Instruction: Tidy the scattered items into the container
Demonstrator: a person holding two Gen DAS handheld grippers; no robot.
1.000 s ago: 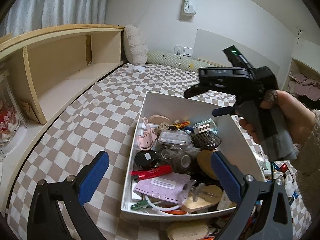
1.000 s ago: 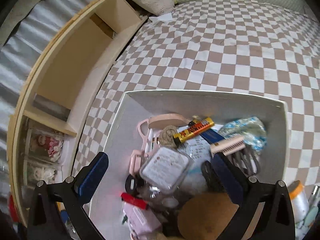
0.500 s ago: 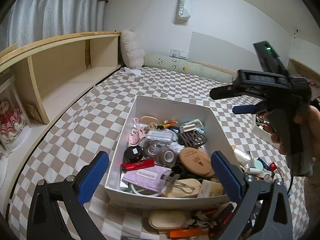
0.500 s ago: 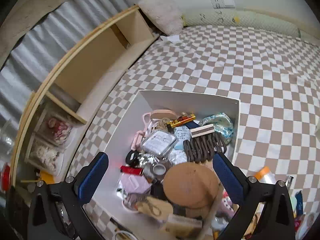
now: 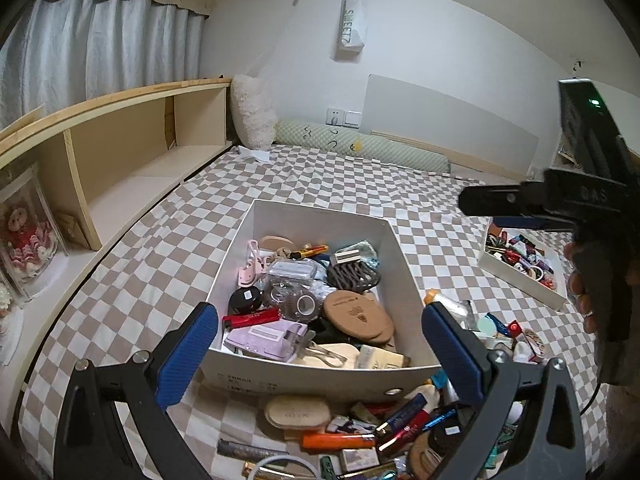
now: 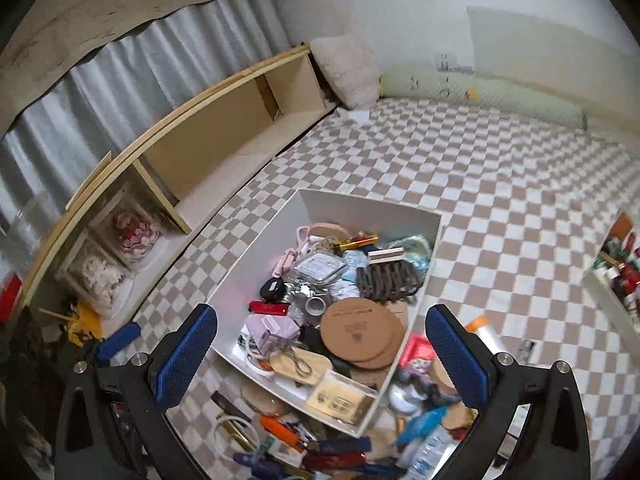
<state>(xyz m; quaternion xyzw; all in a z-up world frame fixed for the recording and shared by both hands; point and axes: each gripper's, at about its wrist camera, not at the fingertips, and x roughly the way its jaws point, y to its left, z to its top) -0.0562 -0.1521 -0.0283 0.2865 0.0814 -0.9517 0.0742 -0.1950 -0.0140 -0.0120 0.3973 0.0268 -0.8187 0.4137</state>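
Camera placement: both wrist views are looking down from above the bed.
Each is facing the white box (image 5: 320, 372) (image 6: 416, 312) at close range, sharing it and the shelf (image 5: 120, 168) (image 6: 224, 128).

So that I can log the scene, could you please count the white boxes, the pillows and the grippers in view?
White boxes: 2, a big box and a small box.
Pillows: 2, a fluffy pillow and a green bolster.
Grippers: 2, the left gripper and the right gripper.
Total: 6.

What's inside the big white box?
The box holds cork coasters, a red lighter, a tape roll, a brown hair claw. Whatever lies underneath is hidden.
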